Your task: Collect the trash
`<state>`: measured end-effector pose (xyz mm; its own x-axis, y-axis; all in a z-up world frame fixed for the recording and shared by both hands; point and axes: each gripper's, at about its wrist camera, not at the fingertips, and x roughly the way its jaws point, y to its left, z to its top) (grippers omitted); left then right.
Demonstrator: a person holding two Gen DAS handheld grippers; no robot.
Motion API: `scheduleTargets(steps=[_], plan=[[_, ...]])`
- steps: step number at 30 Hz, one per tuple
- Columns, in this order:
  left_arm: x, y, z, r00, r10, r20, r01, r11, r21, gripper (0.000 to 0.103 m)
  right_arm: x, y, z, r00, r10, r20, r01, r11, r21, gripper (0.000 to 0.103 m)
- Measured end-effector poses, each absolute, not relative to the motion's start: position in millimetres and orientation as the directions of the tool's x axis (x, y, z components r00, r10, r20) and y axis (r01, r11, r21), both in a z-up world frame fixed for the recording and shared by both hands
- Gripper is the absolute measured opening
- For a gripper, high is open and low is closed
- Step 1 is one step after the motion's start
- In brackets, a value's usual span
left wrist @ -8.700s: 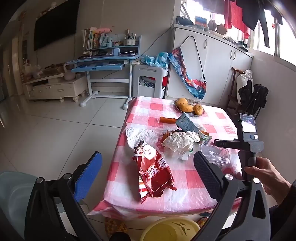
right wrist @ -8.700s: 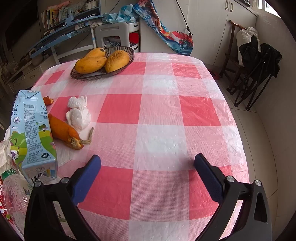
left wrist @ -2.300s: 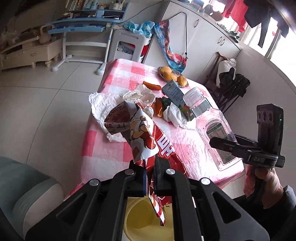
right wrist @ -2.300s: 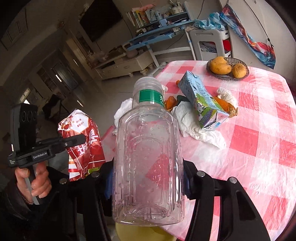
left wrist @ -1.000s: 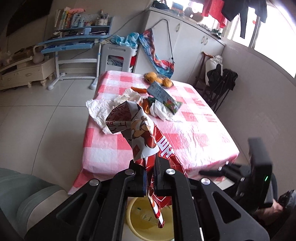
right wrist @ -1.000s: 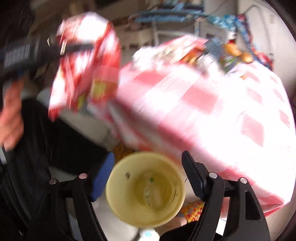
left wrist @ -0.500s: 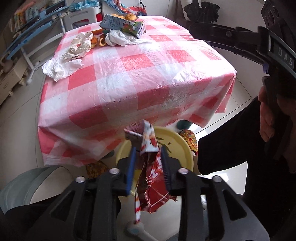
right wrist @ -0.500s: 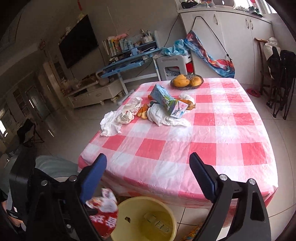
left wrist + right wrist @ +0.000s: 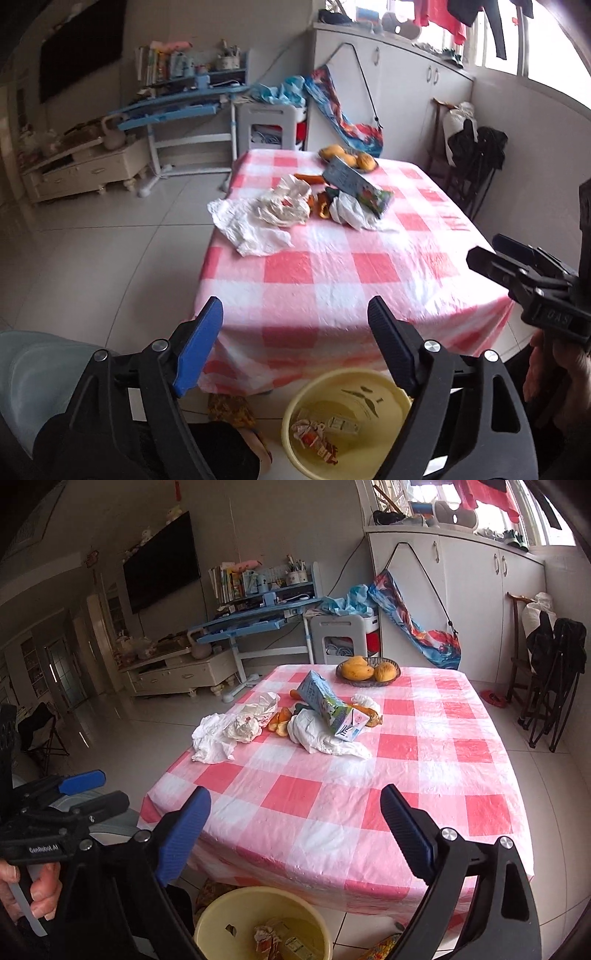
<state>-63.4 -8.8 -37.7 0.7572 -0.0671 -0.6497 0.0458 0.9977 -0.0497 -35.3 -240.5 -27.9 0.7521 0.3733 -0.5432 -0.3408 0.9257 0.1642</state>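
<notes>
A yellow trash bin [image 9: 295,417] stands on the floor at the table's near edge, with the red snack bag [image 9: 314,439] and a bottle inside; it also shows in the right wrist view [image 9: 218,919]. My left gripper [image 9: 295,321] is open and empty above the bin. My right gripper [image 9: 295,812] is open and empty, seen at the right in the left wrist view [image 9: 517,266]. On the table lie a milk carton [image 9: 325,701], crumpled white paper [image 9: 214,734], a white tissue [image 9: 321,734] and orange peels [image 9: 280,720].
The table has a red-and-white checked cloth [image 9: 369,775]. A basket of mangoes [image 9: 367,672] sits at its far end. A folded chair [image 9: 554,686] stands at the right. A blue desk [image 9: 255,620] and a stool stand behind. A grey chair [image 9: 22,365] is at my left.
My left gripper opened and let go of the red snack bag, which now lies in the bin. The left gripper then tilted up toward the table. The right gripper stayed open.
</notes>
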Motion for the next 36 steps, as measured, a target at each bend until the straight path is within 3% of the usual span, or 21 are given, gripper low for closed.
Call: scheduleTargets(steps=[13,36], plan=[[-68.5,-12.4,-33.0,0.802,-0.001,-0.598,0.006,1.000,0.007,0.084,-39.7,-233.0,-22.3,0.800,0.329,-0.501,-0.326,0.940,0.098,0.093],[-68.9,-1.6,-29.3,0.813,0.019,-0.582,-0.041,0.999,-0.026,0.089,-43.6,-226.4,-20.8,0.808,0.316,-0.497,-0.329,0.942,0.066,0.093]])
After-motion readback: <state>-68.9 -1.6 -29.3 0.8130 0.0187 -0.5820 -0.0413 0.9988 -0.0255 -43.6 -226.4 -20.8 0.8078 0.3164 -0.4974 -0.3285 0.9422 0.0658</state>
